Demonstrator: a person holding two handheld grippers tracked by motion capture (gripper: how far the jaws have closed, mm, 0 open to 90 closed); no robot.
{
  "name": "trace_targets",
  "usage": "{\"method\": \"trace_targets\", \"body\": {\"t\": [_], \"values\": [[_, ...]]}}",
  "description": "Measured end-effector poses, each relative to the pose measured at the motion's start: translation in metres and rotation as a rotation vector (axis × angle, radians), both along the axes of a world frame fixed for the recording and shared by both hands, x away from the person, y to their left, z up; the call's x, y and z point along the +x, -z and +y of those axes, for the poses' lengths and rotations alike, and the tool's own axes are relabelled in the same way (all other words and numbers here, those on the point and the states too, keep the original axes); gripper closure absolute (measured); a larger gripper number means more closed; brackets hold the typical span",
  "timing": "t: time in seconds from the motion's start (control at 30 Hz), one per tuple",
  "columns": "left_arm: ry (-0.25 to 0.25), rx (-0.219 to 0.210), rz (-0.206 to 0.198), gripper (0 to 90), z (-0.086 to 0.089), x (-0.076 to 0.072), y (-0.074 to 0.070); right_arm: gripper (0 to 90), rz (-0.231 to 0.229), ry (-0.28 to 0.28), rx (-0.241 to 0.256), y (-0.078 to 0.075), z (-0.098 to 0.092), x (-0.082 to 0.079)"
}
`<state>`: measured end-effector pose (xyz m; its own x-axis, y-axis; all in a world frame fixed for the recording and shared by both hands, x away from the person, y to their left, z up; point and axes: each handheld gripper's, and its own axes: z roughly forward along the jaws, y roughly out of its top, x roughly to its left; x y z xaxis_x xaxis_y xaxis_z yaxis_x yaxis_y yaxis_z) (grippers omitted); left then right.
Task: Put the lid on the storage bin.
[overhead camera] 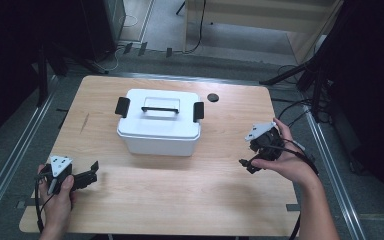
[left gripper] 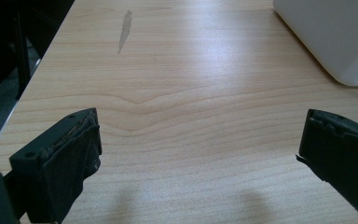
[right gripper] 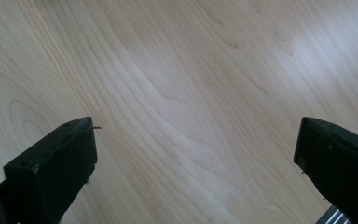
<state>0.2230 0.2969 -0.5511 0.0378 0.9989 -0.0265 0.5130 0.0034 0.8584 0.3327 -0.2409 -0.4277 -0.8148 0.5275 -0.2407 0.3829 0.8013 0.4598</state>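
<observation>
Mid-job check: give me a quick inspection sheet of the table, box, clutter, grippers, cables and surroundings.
Surface: wooden table, one grey smear near the left edge.
Job's things: white lidded box, lid on, black side latches, black handle on top.
Clutter: small black disc behind the box.
Grippers: left gripper and right gripper both open, holding nothing, apart from the box.
Cables: one trails from each gripper.
Surroundings: dark stands, floor cables, metal rails beside the table.
</observation>
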Motion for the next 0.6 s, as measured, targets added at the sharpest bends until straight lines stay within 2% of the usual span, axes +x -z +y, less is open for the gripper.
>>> {"method": "trace_targets", "body": {"t": [0.33, 0.6], "values": [[0.000, 0.002, 0.003, 0.0, 0.000, 0.000, 0.000, 0.0, -0.006, 0.082, 0.025, 0.022, -0.020, -0.020], [0.001, 0.006, 0.003, 0.0, 0.000, 0.000, 0.000, 0.0, -0.026, 0.125, 0.058, 0.039, -0.033, -0.035]]}}
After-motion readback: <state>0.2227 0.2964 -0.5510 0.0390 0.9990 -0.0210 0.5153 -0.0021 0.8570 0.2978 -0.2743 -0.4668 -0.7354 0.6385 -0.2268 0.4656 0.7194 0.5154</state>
